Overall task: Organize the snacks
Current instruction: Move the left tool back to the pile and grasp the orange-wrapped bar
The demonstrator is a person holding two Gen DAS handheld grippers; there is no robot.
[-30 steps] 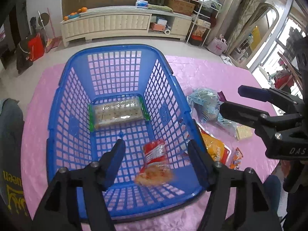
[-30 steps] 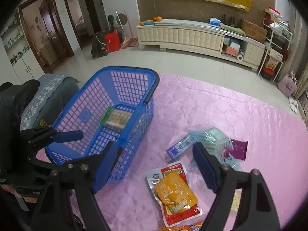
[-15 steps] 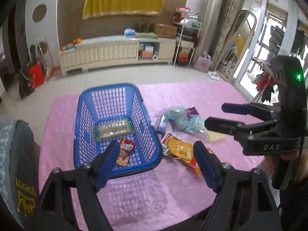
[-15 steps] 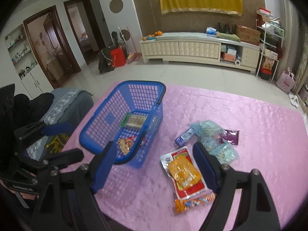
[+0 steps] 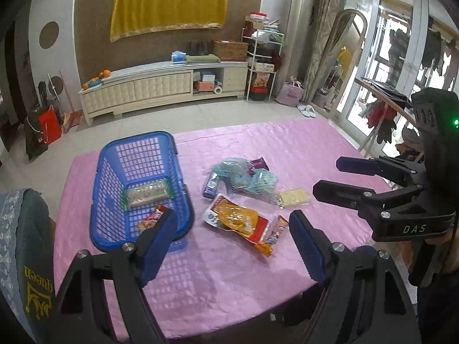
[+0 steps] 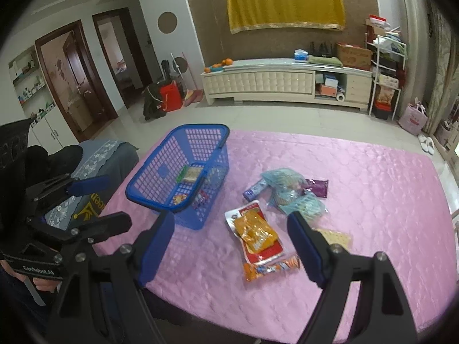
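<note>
The left gripper [image 5: 232, 238] hung above the near edge of the bench [image 5: 301, 149], its jaws spread wide after opening further within the last second, and nothing lay between them; the right gripper [image 6: 231, 243] hung over the same edge with its jaws just as wide and likewise empty. A blue basket [image 5: 106, 200] stood on the pink cloth at the left side of the bench; inside it lay a clear pack with green ends [image 5: 146, 193] flat on the floor of the basket, and a red-and-orange packet [image 5: 150, 220] nearer the front wall. The remaining snacks sat loose on the cloth to the right of the basket, apart from it; an orange pouch on a red-and-white wrapper [image 6: 255, 235] lay nearest, with a slim orange packet [image 6: 271, 268] just beside its near end; beyond them lay a heap of pale blue bags [image 6: 289, 193], a small blue pack [image 6: 254, 190], a purple sachet [image 6: 317, 186] and a pale cracker pack [image 5: 294, 196].
</note>
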